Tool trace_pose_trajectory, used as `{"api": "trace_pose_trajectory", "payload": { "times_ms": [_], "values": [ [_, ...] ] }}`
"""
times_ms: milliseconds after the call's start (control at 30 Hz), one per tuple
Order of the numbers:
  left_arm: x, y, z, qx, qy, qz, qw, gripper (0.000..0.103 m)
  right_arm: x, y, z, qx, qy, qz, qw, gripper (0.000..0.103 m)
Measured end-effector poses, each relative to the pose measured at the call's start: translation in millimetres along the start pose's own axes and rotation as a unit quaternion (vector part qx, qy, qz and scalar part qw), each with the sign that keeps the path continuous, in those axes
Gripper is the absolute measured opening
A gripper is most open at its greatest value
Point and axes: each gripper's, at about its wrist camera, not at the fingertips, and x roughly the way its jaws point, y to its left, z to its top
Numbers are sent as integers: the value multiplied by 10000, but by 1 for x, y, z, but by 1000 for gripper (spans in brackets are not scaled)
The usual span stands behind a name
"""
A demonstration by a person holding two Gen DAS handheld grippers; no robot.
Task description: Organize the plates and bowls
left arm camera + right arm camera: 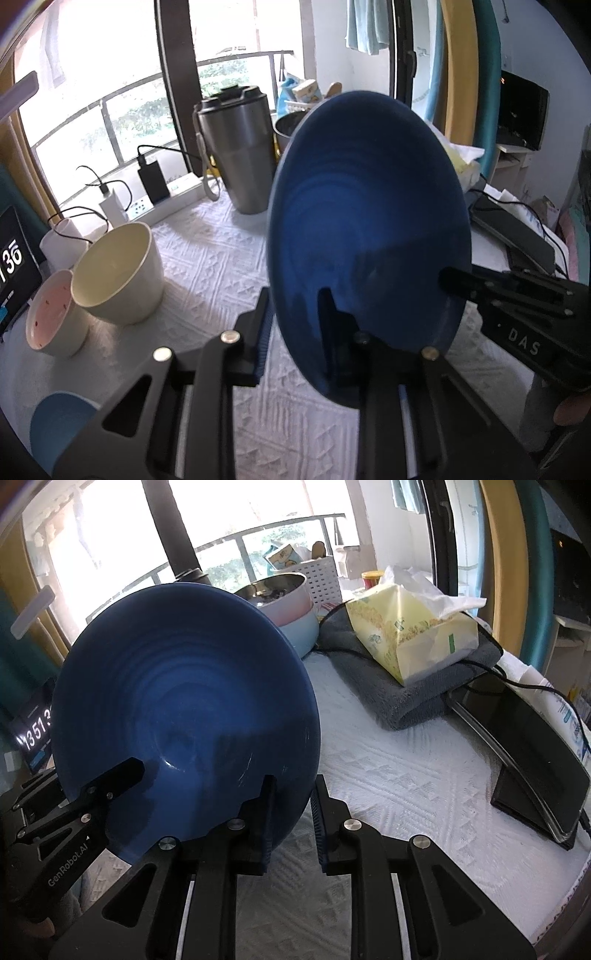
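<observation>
A dark blue bowl [369, 206] with ringed inside hangs tilted on edge above the white tablecloth [214, 258]. My left gripper [295, 328] is shut on its lower rim, one finger inside and the blue-padded finger outside. The right gripper's finger [461, 282] reaches onto the bowl from the right. In the right wrist view the same bowl [177, 694] fills the left half. My right gripper [293, 812] is shut on its lower right rim, and the left gripper's finger [122, 777] lies on the inside. A cream bowl [118, 273], a small pink bowl [51, 314] and a light blue bowl [59, 424] stand at the left.
A steel tumbler [236, 147], a power strip with chargers [147, 199] and a clock screen [14, 258] line the window side. A tissue pack [413, 635] lies on a grey towel [406, 694]. A pastel pot [295, 616] and a black device [524, 749] stand to the right.
</observation>
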Motion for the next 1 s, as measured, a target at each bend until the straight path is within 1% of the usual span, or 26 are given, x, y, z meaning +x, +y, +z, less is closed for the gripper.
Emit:
{"api": "trace_pose_trajectory", "payload": {
  "times_ms": [467, 1000],
  "values": [
    [-28, 22, -13, -238, -84, 21, 9997, 25, -22, 29, -9, -167, -59, 54, 9998, 21],
    [-61, 57, -41, -563, -201, 151, 9981, 25, -46, 80, -25, -491, -94, 186, 9986, 21]
  ]
}}
